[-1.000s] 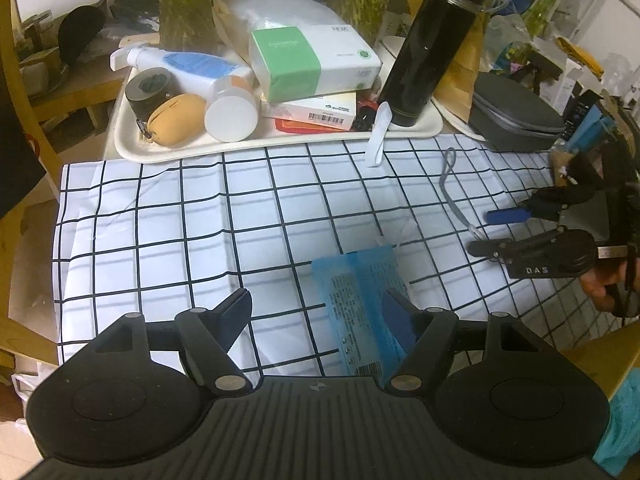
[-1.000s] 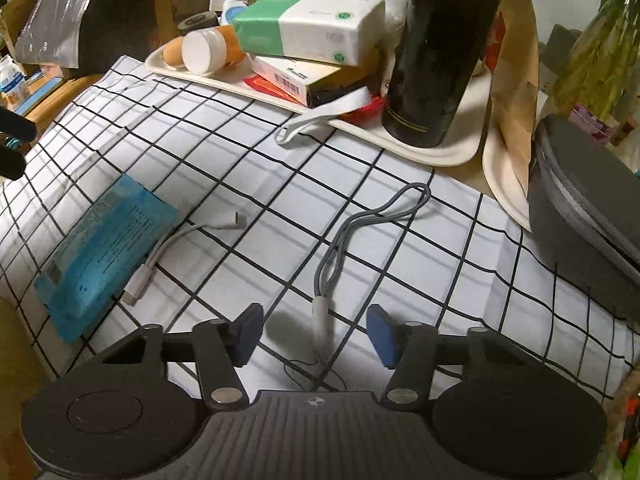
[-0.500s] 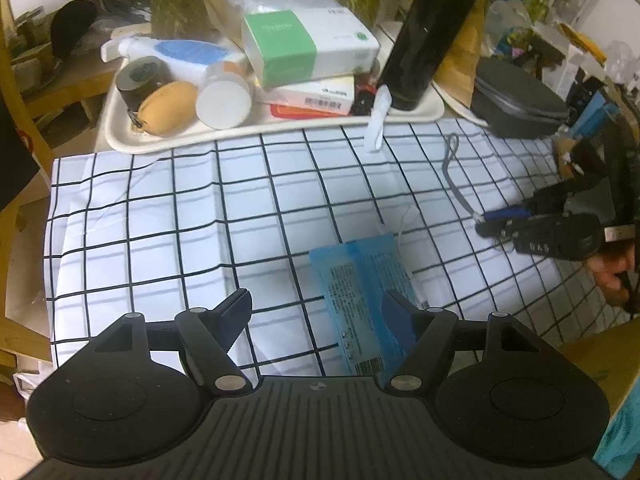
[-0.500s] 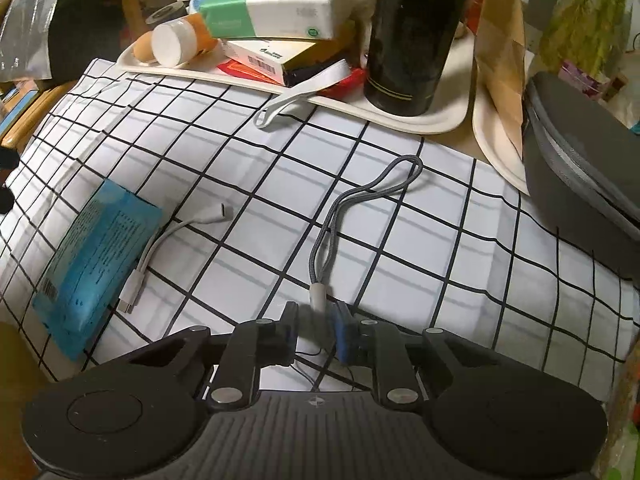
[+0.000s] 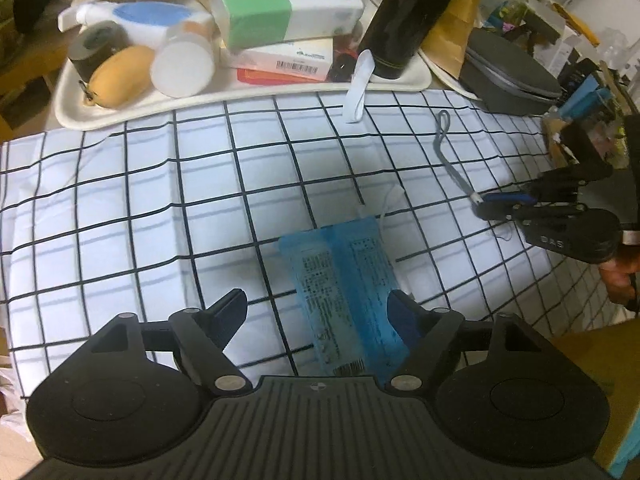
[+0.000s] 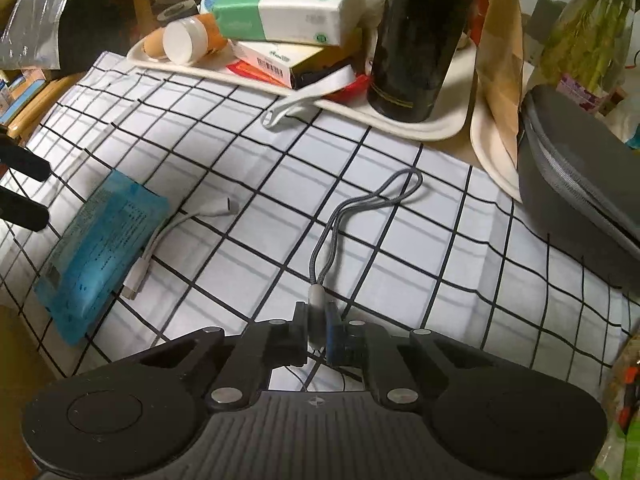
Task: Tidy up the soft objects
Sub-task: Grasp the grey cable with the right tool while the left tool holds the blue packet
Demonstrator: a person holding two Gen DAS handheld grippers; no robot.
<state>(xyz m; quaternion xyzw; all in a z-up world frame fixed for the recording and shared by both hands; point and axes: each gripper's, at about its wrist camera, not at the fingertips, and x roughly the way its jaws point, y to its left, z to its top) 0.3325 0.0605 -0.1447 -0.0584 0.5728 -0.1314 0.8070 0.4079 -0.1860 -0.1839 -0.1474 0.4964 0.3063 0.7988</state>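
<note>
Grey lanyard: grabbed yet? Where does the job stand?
Done: nothing visibly sorted. In hand: right tool is shut on the grey lanyard at its white end, the loop on the checked cloth. Left: blue packet and white cable lie loose; left tool open over the packet.

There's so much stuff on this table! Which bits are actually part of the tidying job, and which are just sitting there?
In the job:
- grey lanyard, clamped in the right hand-held gripper
- blue soft packet, at the open left hand-held gripper
- white cable

Just lying about:
- tray
- black bottle
- tissue box
- grey case
</note>
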